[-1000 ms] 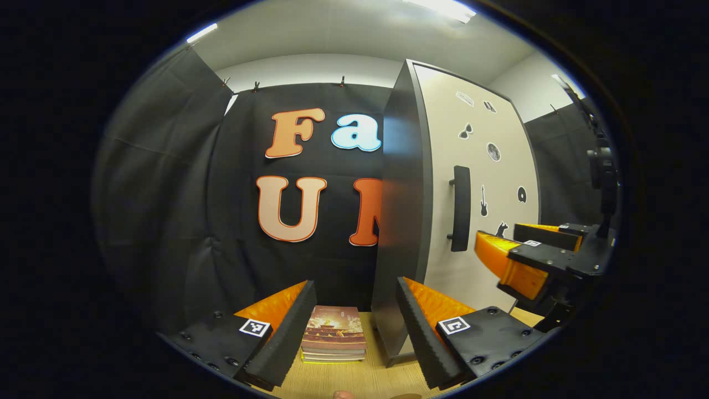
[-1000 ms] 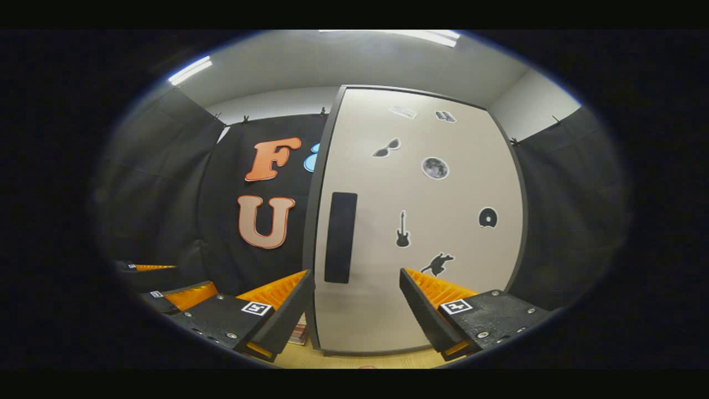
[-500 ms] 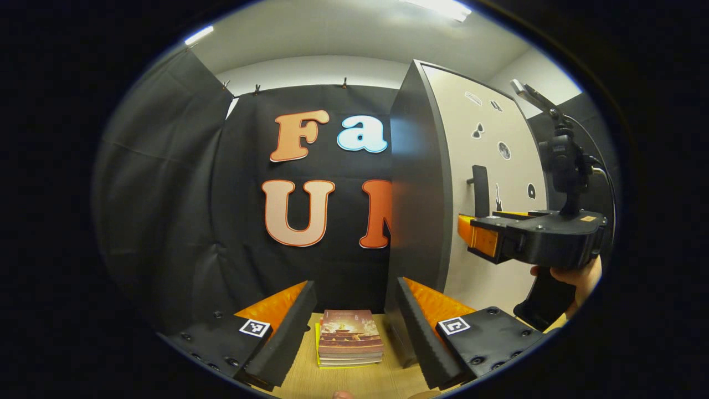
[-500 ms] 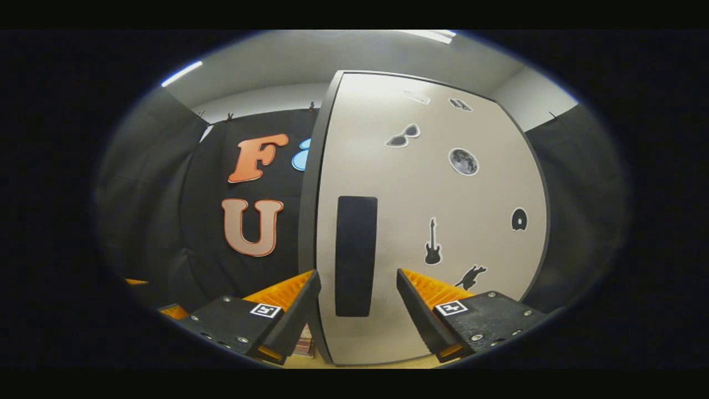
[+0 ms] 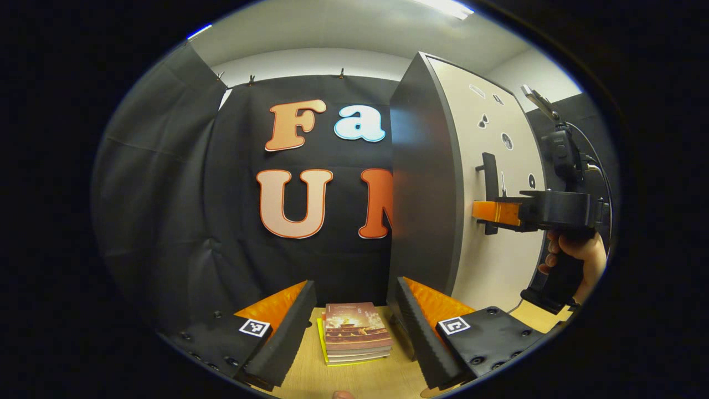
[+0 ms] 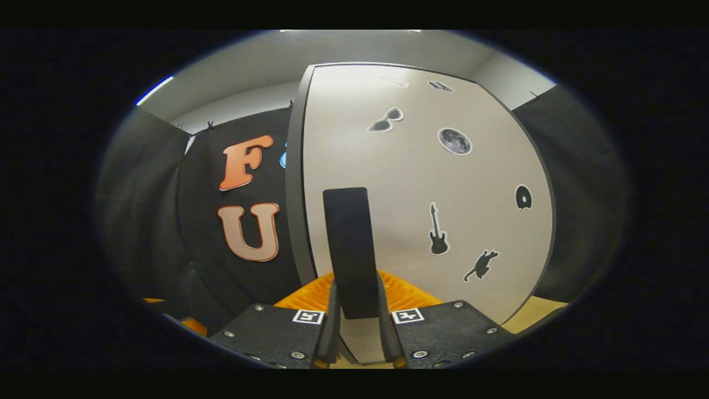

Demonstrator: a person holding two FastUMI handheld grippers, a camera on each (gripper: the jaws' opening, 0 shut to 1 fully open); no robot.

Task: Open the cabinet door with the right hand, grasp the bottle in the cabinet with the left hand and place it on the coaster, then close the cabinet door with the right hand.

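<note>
My right gripper (image 6: pixel 355 327) clamped on the dark upright handle (image 6: pixel 349 249), pale cabinet door (image 6: pixel 421 210) dotted with black stickers, my left gripper (image 5: pixel 354 327) wide open, holding nothing

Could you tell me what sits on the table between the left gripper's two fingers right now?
In the left gripper view, a stack of books lies on the table between the open left gripper's fingers, untouched.

My right tool (image 6: pixel 354 327) has its fingers pressed together on the handle (image 6: pixel 348 249); my left tool (image 5: pixel 354 332) is level, fingers spread apart.
</note>
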